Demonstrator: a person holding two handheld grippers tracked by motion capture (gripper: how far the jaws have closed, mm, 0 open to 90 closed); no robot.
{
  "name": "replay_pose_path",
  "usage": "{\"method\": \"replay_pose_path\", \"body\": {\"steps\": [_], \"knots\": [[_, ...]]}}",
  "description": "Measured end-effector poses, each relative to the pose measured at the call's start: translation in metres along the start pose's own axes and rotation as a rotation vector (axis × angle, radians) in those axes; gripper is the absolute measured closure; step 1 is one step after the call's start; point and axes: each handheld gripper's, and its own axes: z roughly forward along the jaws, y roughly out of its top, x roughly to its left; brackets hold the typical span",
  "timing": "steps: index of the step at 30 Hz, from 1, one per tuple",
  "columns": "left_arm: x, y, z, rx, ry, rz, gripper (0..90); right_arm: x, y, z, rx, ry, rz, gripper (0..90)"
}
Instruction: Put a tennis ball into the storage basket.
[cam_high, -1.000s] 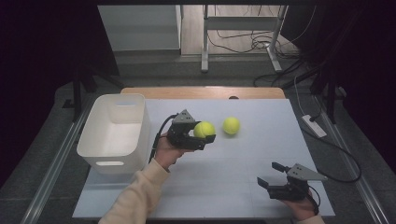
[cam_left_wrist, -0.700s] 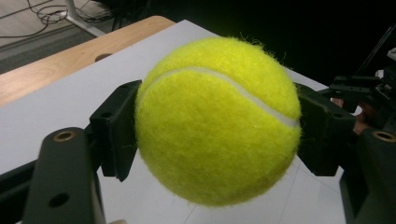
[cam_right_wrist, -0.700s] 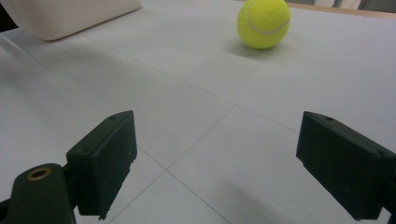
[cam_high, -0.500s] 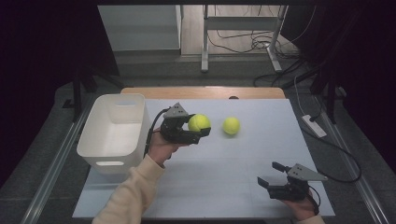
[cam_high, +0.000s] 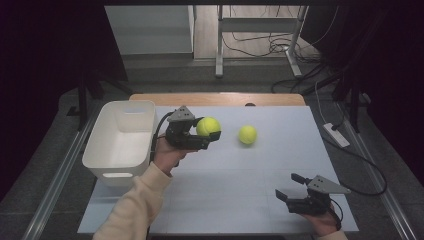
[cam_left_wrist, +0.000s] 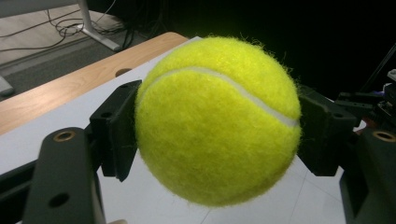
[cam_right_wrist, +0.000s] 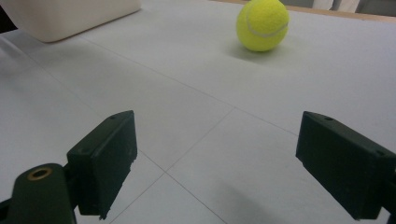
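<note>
Tennis ball (cam_high: 208, 126) sits clamped between the jaws of the left gripper (cam_high: 202, 134), lifted clear of the white table (cam_high: 250, 175), just right of the white bin (cam_high: 107, 152). Left gripper view confirms it: black pads (cam_left_wrist: 119, 126) press on both flanks of the ball (cam_left_wrist: 217, 119), seam running across the front, fuzz slightly squashed at the contact points. Grip looks centred, roughly at the ball's widest part, so my guess is it will not squirt out

Second tennis ball (cam_high: 247, 134) rests on the table to the right of the held one, well apart from the bin. Right gripper (cam_high: 295, 192) waits low at the near right corner, jaws spread wide with nothing between them; its own view looks across bare table toward that loose ball (cam_right_wrist: 262, 24) and a corner of the bin (cam_right_wrist: 65, 14)

Step in hand, as I read it: carry the held ball left and drop it in the bin. Notes on doing it well:
- keep squeeze steady, a round ball rolls out if pressure slackens
- clear the bin's right rim with height to spare before crossing
- release over the middle of the bin, low, so the ball does not bounce out
- right hand can stay put, out of the path
</note>
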Motion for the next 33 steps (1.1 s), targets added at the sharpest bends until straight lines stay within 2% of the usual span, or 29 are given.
{"method": "replay_pose_path", "body": {"steps": [14,33], "knots": [[0.012,0.004,-0.009,-0.013,0.032,-0.027,26.9,0.0,0.0,0.0,-0.002,0.0,-0.002,12.6],[0.022,0.012,-0.018,-0.024,0.081,-0.03,26.9,-0.001,0.0,0.0,-0.003,-0.004,0.005,12.8]]}}
